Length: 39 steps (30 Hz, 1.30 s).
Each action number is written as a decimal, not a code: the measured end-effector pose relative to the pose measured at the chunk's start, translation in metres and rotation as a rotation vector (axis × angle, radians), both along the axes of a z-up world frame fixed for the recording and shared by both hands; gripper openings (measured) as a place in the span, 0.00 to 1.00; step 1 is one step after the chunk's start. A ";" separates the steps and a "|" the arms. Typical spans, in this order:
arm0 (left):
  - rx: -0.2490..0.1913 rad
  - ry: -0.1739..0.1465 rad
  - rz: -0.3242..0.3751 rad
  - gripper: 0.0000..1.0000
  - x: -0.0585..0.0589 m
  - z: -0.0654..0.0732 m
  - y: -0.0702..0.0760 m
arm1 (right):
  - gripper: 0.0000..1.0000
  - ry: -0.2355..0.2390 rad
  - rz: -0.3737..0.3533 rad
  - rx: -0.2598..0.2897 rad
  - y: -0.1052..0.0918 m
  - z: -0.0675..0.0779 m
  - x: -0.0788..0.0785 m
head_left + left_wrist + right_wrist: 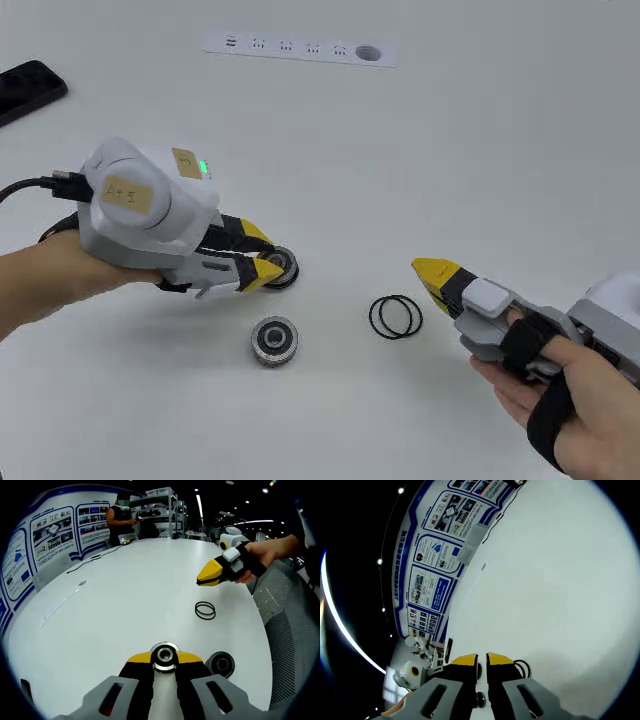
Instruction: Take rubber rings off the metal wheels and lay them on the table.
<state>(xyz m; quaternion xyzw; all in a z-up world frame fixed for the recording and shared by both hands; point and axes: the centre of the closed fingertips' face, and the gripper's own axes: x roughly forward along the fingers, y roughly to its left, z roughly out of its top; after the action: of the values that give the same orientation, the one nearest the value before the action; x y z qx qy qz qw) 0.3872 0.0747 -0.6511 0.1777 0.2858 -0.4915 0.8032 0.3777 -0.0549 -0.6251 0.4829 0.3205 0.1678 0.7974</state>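
Right gripper (432,272) low at right, jaws nearly together, empty (two rubber rings (396,317) just beside tip, flat on table (480,150)). Left gripper (264,256) clamped on metal wheel (284,266); second wheel (274,340) lying near.

Left gripper (262,258): rounded white-grey housing, two tan tape labels (128,193), green light (203,167), black cable (30,186) at rear, yellow-black jaw tips. Right gripper (432,272): grey body, yellow tip, black strap (525,345) across hand (590,390).
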 end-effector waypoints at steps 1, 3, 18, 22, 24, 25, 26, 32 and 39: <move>-0.001 0.001 0.000 0.17 0.000 0.000 0.000 | 0.08 0.000 0.001 0.001 0.000 0.000 0.000; -0.002 0.001 0.000 0.16 -0.001 0.000 0.000 | 0.08 0.003 0.001 0.004 0.001 -0.001 0.000; 0.033 -0.020 -0.045 0.14 -0.002 0.000 0.000 | 0.08 0.000 0.056 0.053 0.031 0.004 -0.001; 0.032 -0.016 -0.043 0.14 -0.002 0.000 0.000 | 0.08 -0.006 0.078 0.073 0.041 0.008 0.003; 0.035 -0.019 -0.048 0.14 -0.002 0.000 0.000 | 0.08 -0.005 0.092 0.089 0.048 0.010 0.003; 0.040 -0.025 -0.056 0.14 -0.002 0.000 0.000 | 0.08 -0.006 0.098 0.091 0.052 0.010 0.003; 0.047 -0.035 -0.067 0.14 -0.002 0.000 0.000 | 0.08 -0.006 0.105 0.090 0.055 0.010 0.003; 0.063 -0.040 -0.089 0.13 -0.002 -0.001 0.000 | 0.15 -0.004 0.197 0.054 0.085 0.002 0.001; 0.077 -0.048 -0.108 0.13 -0.002 -0.001 -0.001 | 0.36 -0.005 0.260 0.051 0.111 -0.003 0.001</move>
<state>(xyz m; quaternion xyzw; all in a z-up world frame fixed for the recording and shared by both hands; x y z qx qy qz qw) 0.3855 0.0742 -0.6521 0.2355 0.2750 -0.5183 0.7748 0.3791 0.0566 -0.6277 0.4570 0.3739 0.2791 0.7573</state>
